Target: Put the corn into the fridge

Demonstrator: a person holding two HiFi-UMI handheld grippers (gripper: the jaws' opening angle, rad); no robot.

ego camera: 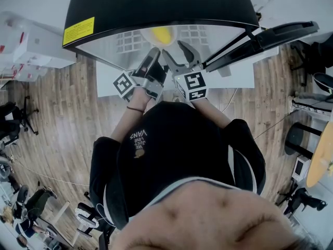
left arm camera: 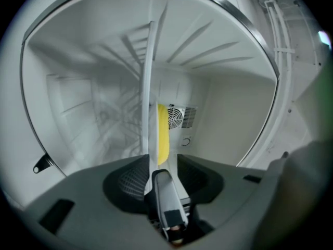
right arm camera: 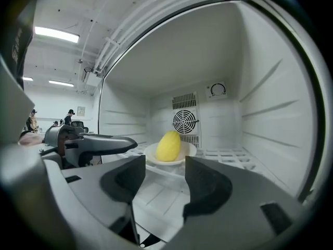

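Left gripper: my left gripper [left arm camera: 159, 157] reaches in at the plate's left side and is rolled onto its side. Its fingers [left arm camera: 124, 178] stand apart and hold nothing.
Left gap: the plate's rim shows edge-on in line with this gap, just past the fingertips. I can't tell whether either finger touches it.
Grey bar: a pale grey bar [left arm camera: 167, 202] sits low in that gap, close to the lens. I can't make out what it is.
Plate: a white plate [right arm camera: 149, 152] rests flat on the shelf [right arm camera: 229, 155] inside the fridge [right arm camera: 270, 113].
Corn: the yellow corn [right arm camera: 168, 146] sits in the middle of the plate, inside the fridge. Neither gripper is touching it.
Fan: a round fan grille [right arm camera: 186, 122] on the back wall is directly behind the plate.
Right gripper: my right gripper [right arm camera: 164, 158] is held level on the plate's near side, a little to its right. Its fingers [right arm camera: 210, 186] are spread wide and empty, and I see the plate and corn beyond the gap, clear of both tips.
Door: the fridge door [ego camera: 270, 38] is swung open, well to the plate's right in the head view.
Bench: a white bench [ego camera: 106, 79] carries the fridge and shows below it, on the plate's near side.
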